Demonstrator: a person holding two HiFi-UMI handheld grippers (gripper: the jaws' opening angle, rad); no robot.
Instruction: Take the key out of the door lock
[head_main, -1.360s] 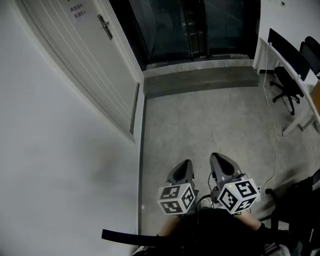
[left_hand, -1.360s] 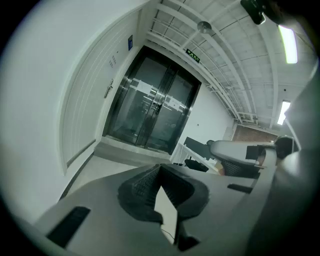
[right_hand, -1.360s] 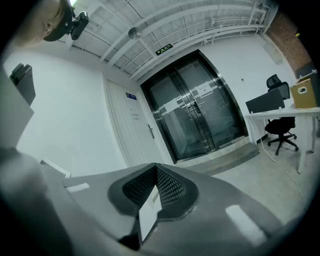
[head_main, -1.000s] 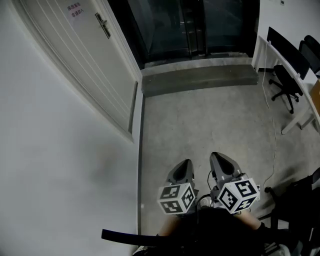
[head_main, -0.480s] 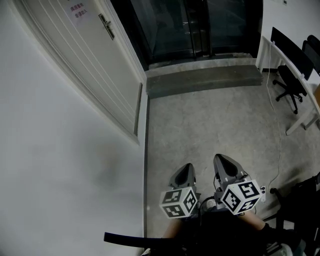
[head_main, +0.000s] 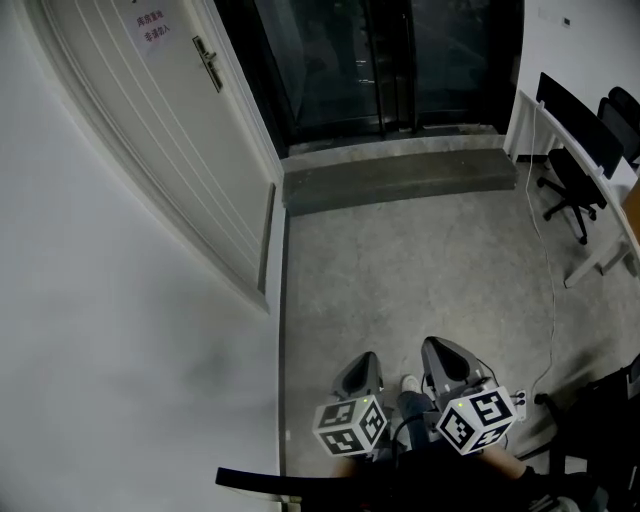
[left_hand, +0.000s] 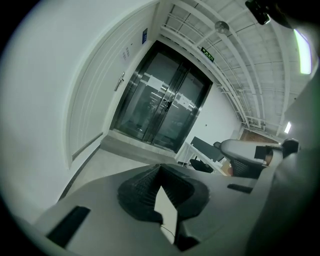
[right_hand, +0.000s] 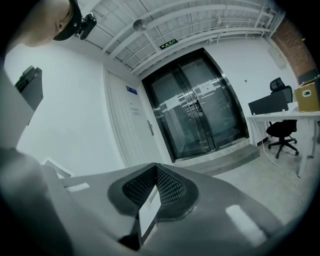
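Observation:
A white door (head_main: 150, 130) stands in the left wall, far ahead of me, with a metal lever handle (head_main: 207, 62) and a paper notice above it. The handle also shows in the left gripper view (left_hand: 120, 81) and in the right gripper view (right_hand: 150, 127). The lock and key are too small to make out. My left gripper (head_main: 360, 372) and right gripper (head_main: 445, 358) hang side by side close to my body, low over the concrete floor. In their own views the left gripper (left_hand: 160, 167) and right gripper (right_hand: 156, 167) are both shut with nothing held.
Dark glass double doors (head_main: 390, 60) close the corridor's far end, behind a low concrete step (head_main: 400, 175). A white desk (head_main: 560, 130) and black office chairs (head_main: 565, 180) line the right side. A thin cable (head_main: 550, 330) runs across the floor. A black chair (head_main: 600, 420) stands at my right.
Both grippers sit lower in the head view than before, still side by side and shut. The view has tipped up a little toward the glass doors, and a shoe tip now shows between the grippers.

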